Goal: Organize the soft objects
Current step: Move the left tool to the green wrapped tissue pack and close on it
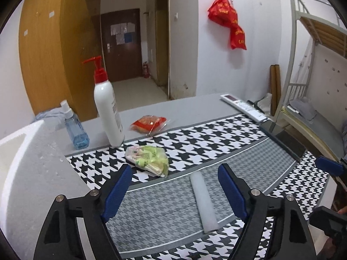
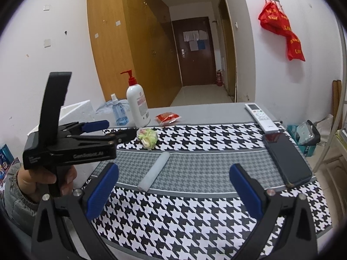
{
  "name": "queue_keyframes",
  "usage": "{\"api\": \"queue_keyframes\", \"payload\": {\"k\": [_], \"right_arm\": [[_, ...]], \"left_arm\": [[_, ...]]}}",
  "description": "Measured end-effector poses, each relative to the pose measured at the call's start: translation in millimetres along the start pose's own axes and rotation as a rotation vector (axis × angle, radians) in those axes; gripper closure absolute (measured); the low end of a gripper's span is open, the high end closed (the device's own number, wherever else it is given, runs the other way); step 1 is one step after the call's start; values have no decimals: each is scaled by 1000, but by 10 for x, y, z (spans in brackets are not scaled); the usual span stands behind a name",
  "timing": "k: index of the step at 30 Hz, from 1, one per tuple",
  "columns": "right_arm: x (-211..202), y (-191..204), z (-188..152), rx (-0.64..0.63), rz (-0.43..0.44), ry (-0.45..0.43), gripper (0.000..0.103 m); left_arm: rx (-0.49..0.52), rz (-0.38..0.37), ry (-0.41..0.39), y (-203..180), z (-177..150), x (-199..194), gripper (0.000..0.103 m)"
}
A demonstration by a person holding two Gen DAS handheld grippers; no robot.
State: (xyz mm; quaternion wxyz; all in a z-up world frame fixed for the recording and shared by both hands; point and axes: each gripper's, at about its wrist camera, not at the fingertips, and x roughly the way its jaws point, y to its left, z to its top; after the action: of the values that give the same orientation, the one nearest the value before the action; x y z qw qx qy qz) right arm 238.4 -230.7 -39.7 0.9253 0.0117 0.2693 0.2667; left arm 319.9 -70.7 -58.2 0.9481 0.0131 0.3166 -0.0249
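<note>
I held my left hand-held gripper point(image 1: 174, 189) with its jaws apart and nothing between the pads, tipped down over the houndstooth mat point(image 1: 216, 134) on the tabletop point(image 1: 173, 108). I aimed it there because the two soft things lay just ahead: the pale foam roll point(image 1: 203, 201) stretched along the grey band of the mat, and the crumpled green-and-white packet point(image 1: 148, 159) a little beyond it, near the mat's far edge. The roll sat closer to my right finger than my left, so I judged I would have to shift sideways to centre it.

My right hand-held gripper point(image 2: 174, 191) was spread wide and empty, hanging back over the near part of the mat, I think so that it would not crowd the left one.

The white pump bottle point(image 1: 107, 110), the blue spray bottle point(image 1: 74, 130), the remote point(image 1: 244, 107) and the phone point(image 1: 284, 137) stood round the mat's edges, which kept the middle free for sorting. The red snack packet point(image 1: 148, 124) rested off the mat, behind the green one. A white foam box point(image 1: 19, 134) stood at the left, possibly where the soft items belonged.
</note>
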Motion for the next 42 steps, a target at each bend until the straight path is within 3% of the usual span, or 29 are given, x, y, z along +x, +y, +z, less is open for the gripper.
{"api": "queue_keyframes", "payload": {"k": [11,16,34,42], "right_arm": [[364,72,-45,15,73,94,0],[484,144,-77,-7,94,131,0],[725,283,-26,-52,77,180,0],[917,343,-57,-69,67,237,12]], "left_arm": [[-32,30,49,121,38,253,23],[-48,73,34,221,44,257,23],[-83,78,76,361,91,557,28],[-76,79,115,367,83,775,32]]}}
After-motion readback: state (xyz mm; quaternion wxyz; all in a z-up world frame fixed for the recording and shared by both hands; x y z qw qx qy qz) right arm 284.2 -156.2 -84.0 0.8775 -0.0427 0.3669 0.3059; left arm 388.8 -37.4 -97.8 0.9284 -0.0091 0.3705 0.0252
